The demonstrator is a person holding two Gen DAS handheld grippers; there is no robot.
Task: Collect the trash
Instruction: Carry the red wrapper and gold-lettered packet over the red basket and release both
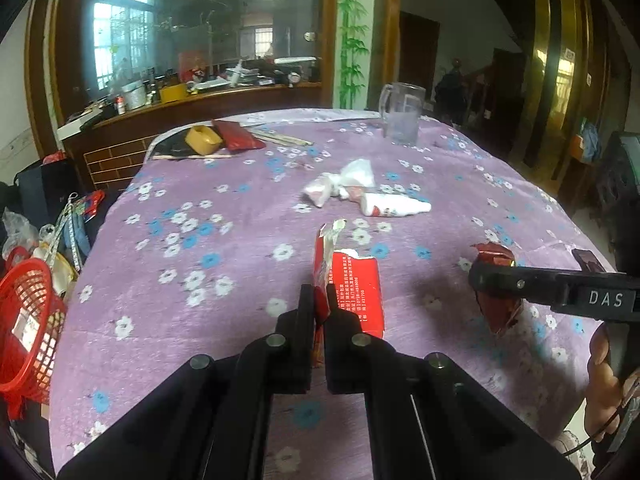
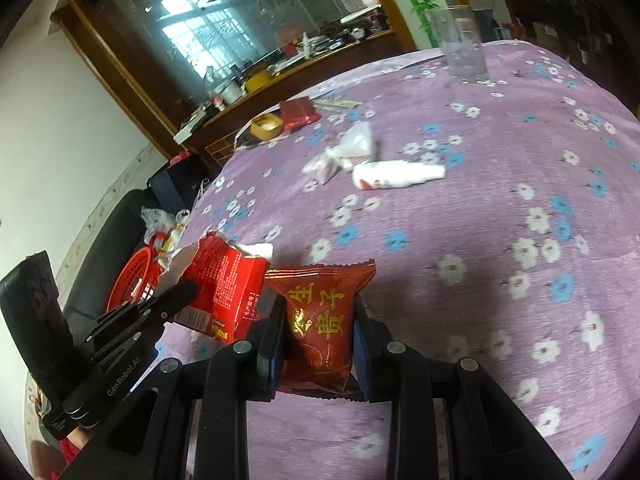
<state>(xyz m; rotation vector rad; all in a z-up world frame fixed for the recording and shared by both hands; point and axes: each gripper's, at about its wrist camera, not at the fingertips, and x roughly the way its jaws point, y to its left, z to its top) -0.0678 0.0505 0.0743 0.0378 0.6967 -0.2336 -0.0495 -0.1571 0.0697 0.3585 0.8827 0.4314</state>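
A torn red carton (image 1: 352, 284) with white print is pinched in the left gripper (image 1: 320, 304) and a dark red, gold-lettered packet (image 2: 320, 320) is clamped in the right gripper (image 2: 316, 320), both held above the near purple floral tablecloth (image 1: 200, 220), a red basket (image 1: 28, 320) seen left.

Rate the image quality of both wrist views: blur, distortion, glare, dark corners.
Left wrist view: strong fisheye bend, black corners; the glass mug and white wrappers look soft, the torn red packet near the fingers sharper; window reflections haze the glass partition. Right wrist view: horizon tilted, tablecloth flowers smeared toward the right edge, the red pastry packet crisp.
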